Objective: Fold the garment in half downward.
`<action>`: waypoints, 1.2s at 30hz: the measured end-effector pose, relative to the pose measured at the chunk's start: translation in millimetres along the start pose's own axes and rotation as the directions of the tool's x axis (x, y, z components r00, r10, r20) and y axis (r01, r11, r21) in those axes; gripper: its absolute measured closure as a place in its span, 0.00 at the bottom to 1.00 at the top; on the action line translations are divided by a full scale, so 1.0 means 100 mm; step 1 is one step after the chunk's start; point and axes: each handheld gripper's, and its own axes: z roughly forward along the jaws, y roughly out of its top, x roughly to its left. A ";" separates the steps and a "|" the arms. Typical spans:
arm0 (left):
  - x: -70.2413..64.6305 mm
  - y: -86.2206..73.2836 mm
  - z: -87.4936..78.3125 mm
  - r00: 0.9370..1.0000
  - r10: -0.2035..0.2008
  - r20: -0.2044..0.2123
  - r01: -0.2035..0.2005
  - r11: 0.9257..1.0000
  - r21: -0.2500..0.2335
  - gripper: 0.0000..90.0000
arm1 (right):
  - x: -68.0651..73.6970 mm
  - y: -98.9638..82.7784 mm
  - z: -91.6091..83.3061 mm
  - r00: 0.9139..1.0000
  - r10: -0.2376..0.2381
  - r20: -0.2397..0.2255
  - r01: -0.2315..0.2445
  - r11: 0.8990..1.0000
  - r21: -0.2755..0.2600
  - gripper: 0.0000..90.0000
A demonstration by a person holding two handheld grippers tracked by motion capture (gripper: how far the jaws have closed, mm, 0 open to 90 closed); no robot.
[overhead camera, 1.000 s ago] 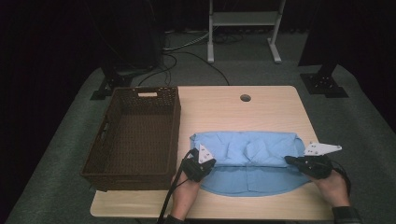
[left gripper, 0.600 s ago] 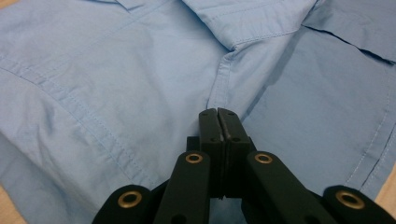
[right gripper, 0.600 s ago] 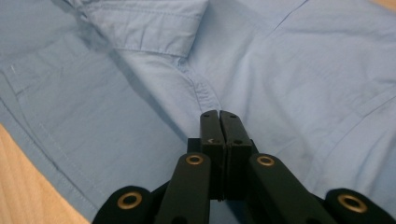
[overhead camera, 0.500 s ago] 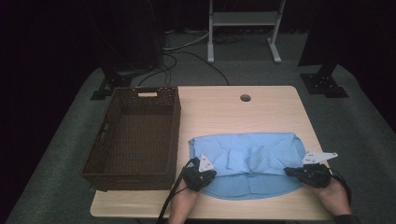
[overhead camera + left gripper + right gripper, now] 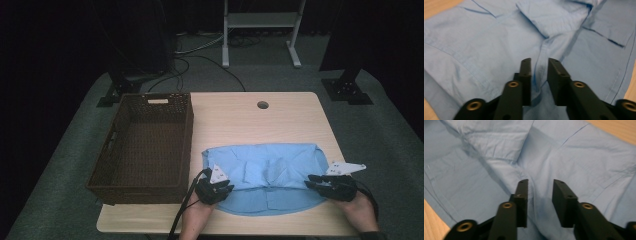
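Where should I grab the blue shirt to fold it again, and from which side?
Judging by its pose, take the blue shirt by its near hem corners, coming from the person's side: that rounded edge lies loose and flat beyond the folded part, nearest both tongs.

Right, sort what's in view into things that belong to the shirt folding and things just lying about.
Belongs to the job:
- blue shirt, partly folded on the table
- left tool, jaws just opening over the cloth
- right tool, likewise
- probably the wicker basket beside the shirt

Lying about:
- cables on the floor
- metal stand behind the table
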 end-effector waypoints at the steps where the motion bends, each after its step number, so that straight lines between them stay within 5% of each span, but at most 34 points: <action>1: 0.01 0.02 -0.01 1.000 -0.003 -0.001 0.003 1.000 -0.005 0.72 | -0.01 0.01 -0.01 1.000 0.004 0.005 -0.004 1.000 -0.010 0.63; 8: 0.07 0.18 0.00 1.000 -0.018 -0.005 0.018 0.999 -0.027 0.42 | -0.08 0.17 0.00 0.998 0.025 0.063 -0.019 0.995 -0.097 0.22; 16: 0.23 0.35 0.10 0.999 -0.031 -0.038 0.029 0.999 -0.041 0.12 | -0.21 0.27 0.15 0.996 0.021 0.083 -0.013 0.995 -0.097 0.02; 19: 0.29 0.40 0.14 0.997 -0.030 -0.065 0.027 0.999 -0.041 0.01 | -0.25 0.32 0.21 0.996 0.016 0.085 -0.008 0.995 -0.098 0.01; 23: 0.39 0.44 0.23 0.997 -0.029 -0.071 0.025 0.998 -0.052 0.00 | -0.32 0.37 0.31 0.996 0.008 0.085 0.000 0.995 -0.099 0.01; 36: 0.61 0.38 0.60 0.995 -0.010 -0.104 0.019 0.996 0.085 0.00 | -0.48 0.41 0.70 0.995 0.024 0.096 -0.022 1.000 -0.015 0.01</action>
